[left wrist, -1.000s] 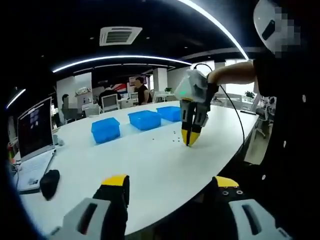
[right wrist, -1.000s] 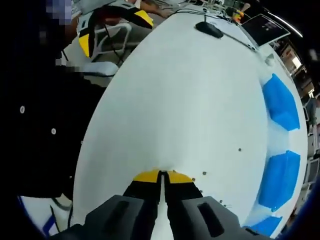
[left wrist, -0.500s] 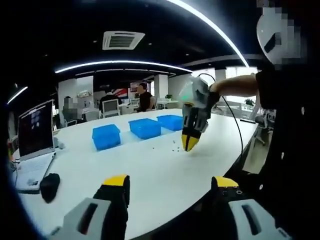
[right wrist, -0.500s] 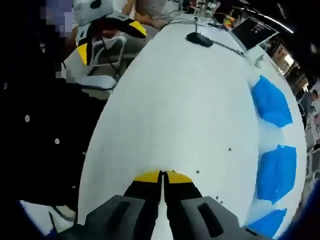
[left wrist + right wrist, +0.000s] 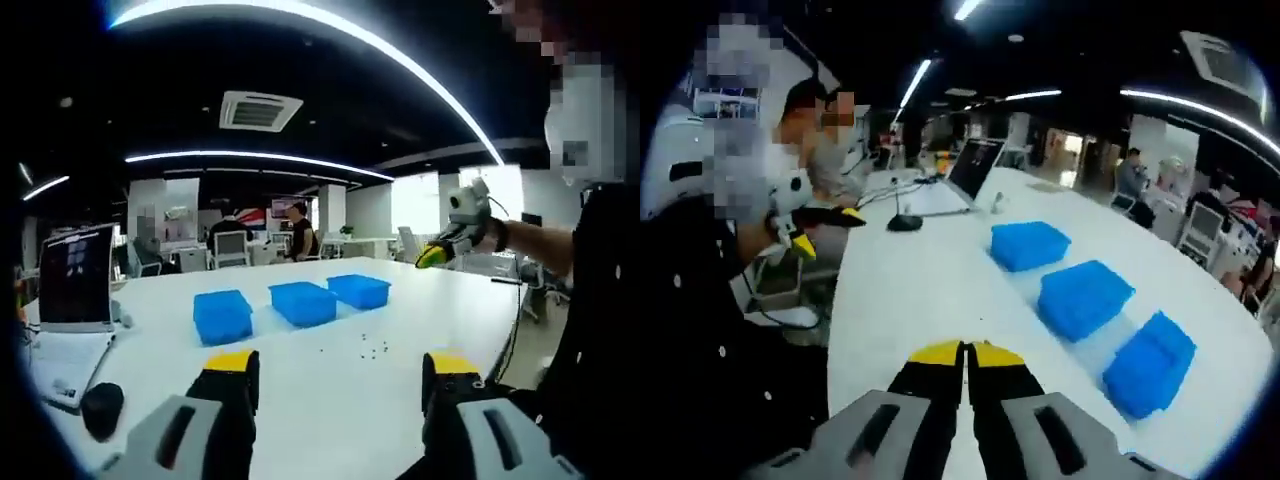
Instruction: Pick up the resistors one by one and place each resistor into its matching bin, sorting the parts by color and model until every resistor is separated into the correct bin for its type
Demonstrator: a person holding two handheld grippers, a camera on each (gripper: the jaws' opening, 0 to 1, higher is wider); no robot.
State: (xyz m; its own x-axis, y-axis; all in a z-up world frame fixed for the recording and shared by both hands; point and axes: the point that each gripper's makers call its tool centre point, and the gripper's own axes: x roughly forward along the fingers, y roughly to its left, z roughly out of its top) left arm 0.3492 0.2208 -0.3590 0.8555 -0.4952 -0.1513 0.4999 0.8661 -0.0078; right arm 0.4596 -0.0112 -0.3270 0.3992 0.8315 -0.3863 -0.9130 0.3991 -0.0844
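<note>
Three blue bins (image 5: 222, 315) (image 5: 303, 302) (image 5: 358, 290) stand in a row on the white table (image 5: 300, 390). Several tiny dark resistors (image 5: 372, 348) lie scattered in front of them. My left gripper (image 5: 342, 365) is low at the table's near side, jaws wide open and empty. My right gripper (image 5: 432, 256) is raised high above the table's right end, away from the resistors. Its own view shows the right gripper (image 5: 962, 353) shut, yellow tips pressed together; whether anything tiny is pinched between them is too small to tell. The bins (image 5: 1085, 297) lie ahead of it to the right.
An open laptop (image 5: 70, 290) and a black mouse (image 5: 102, 410) sit at the table's left end. The left gripper (image 5: 828, 228) appears at the left in the right gripper view. People sit at desks in the office behind. A wide bare stretch of table lies before the bins.
My right gripper rose from the table beside the resistors to well above the table's right end, staying shut. The left gripper view tilted upward; the left jaws stayed open.
</note>
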